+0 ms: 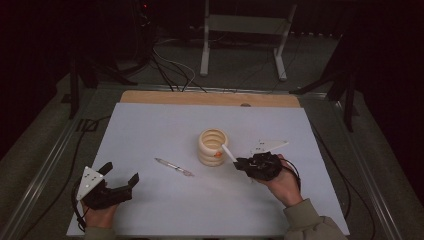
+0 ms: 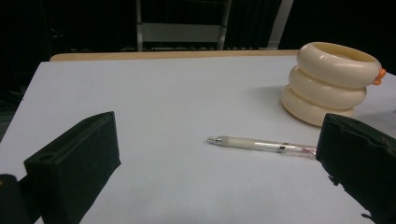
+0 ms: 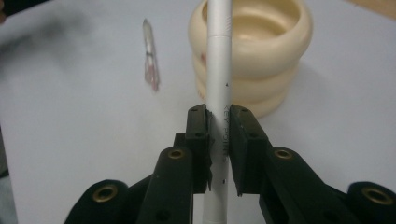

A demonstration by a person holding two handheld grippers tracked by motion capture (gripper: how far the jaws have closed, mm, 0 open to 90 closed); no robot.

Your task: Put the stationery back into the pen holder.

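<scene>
Black padded jaws of the right tool (image 3: pixel 218 140) are being seen closest to the lens in the right gripper view, clamped on a slim white pen with grey lettering (image 3: pixel 218 70). Pen is being held roughly mid-barrel, its far end being pointed at the mouth of a cream holder shaped like three stacked rings (image 3: pixel 261 51); whether the tip is already inside the rim cannot be told. In the high view, the right tool (image 1: pixel 239 162) is being held just beside the holder (image 1: pixel 212 146), on its right, with the white pen (image 1: pixel 228 152) being angled up toward the rim.

Left tool (image 1: pixel 121 176) is being kept low at the near-left corner of the pale blue-white surface (image 1: pixel 150 125), jaws spread wide apart, nothing between them. In the left gripper view both black jaws are being shown far apart at the frame edges.

A second pen, clear plastic barrel with a metal tip and pinkish end (image 1: pixel 173 166), is being left flat on the surface, between the left tool and the holder, apart from both. In the left gripper view this clear pen (image 2: pixel 261 144) is being seen lying crosswise, its tip pointing left, its pink end passing behind the right-hand jaw; the holder (image 2: pixel 327 88) is being seen behind it, with a small orange knob (image 2: pixel 380 74) on its top ring.
</scene>
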